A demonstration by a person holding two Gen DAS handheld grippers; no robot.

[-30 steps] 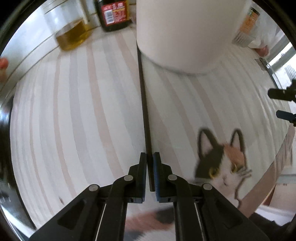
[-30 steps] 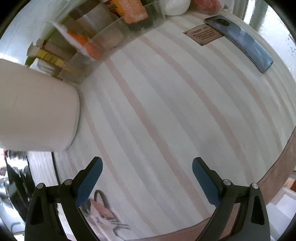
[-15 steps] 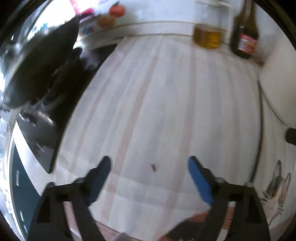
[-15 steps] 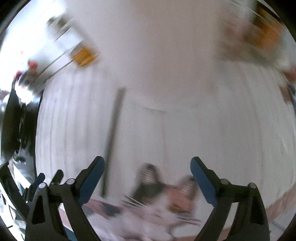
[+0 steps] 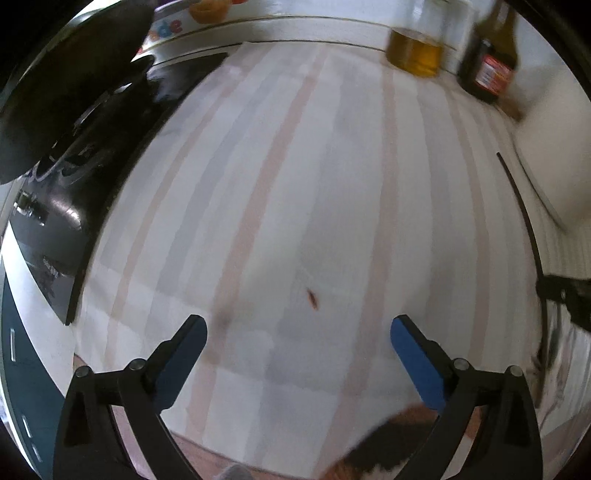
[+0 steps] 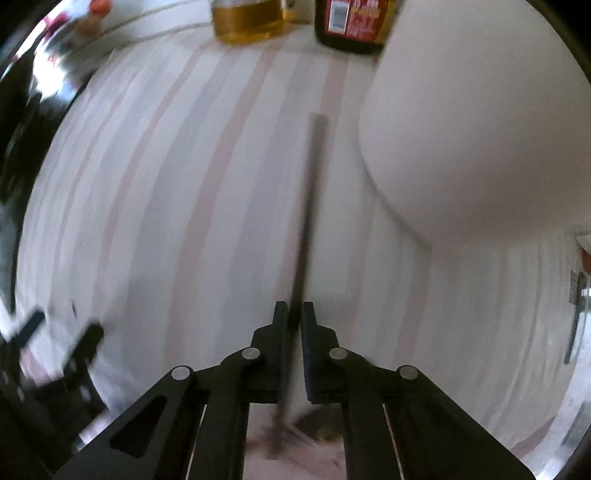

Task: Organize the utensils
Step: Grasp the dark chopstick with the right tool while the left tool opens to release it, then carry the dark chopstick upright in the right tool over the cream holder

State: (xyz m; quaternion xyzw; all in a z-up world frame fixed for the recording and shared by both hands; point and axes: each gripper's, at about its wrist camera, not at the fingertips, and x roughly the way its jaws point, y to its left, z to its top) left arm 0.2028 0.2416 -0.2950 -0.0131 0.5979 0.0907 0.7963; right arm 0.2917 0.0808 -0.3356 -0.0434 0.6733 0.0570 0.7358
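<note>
Right wrist view, nearest: the right gripper [image 6: 294,314] points down at the striped tablecloth [image 6: 177,192], its jaws closing onto a thin dark chopstick [image 6: 308,206] that runs between the pads and away toward the far wall. The pads appear to press on it, though blur makes the contact hard to confirm. Just right of the chopstick stands a tall white container [image 6: 480,129]; beyond it, against the wall, an oil jar [image 6: 247,22] and a dark sauce bottle [image 6: 354,26]. Left wrist view: the left gripper [image 5: 298,347] hangs over bare cloth, jaws opening wide with nothing between them; a small brown speck [image 5: 312,298] lies ahead, a black stove [image 5: 74,155] at far left. The same chopstick [image 5: 524,229] shows at the right edge, well apart from this gripper. Risk: the chopstick is thin and gripped near one end, so it may pivot or slip out on lifting; its far tip lies close to the white container and could knock against it if swung.
</note>
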